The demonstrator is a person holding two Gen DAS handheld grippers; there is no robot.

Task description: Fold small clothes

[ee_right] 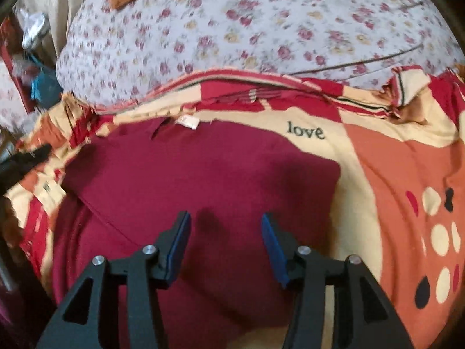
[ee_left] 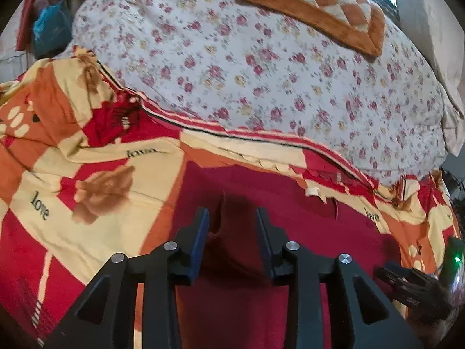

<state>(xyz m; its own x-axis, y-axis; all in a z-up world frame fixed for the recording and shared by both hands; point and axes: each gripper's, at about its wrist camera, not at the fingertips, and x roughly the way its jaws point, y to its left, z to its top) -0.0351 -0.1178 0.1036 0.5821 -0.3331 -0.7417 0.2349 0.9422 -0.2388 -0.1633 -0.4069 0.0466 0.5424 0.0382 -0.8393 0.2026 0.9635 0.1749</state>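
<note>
Right gripper (ee_right: 226,221): black frame, blue pads, jaws spread with nothing between them, poised above the dark red cotton garment (ee_right: 186,174). No earlier view to compare.

Left gripper (ee_left: 232,218): same build, jaws likewise spread and empty, over a raised crease in the same garment (ee_left: 261,218).

Garment: soft, matte knit, lying mostly flat on the bedspread, one straight folded edge at its right side in the right wrist view, a small white label (ee_right: 187,122) at the far hem or neckline.

Step judged: between folds; one side appears laid over, both tools free. Next move likely calls for pinching an unfolded edge and carrying it across without dragging the layer beneath.

Patchwork bedspread of red, orange and cream printed cloth (ee_right: 377,174): smooth, lettered "love", rumpled at its far border.

Floral white quilt with pink roses (ee_left: 261,58): puffy, rounded.

Orange plush diamond-patterned mat (ee_left: 314,3): farthest, flat, fuzzy.
</note>
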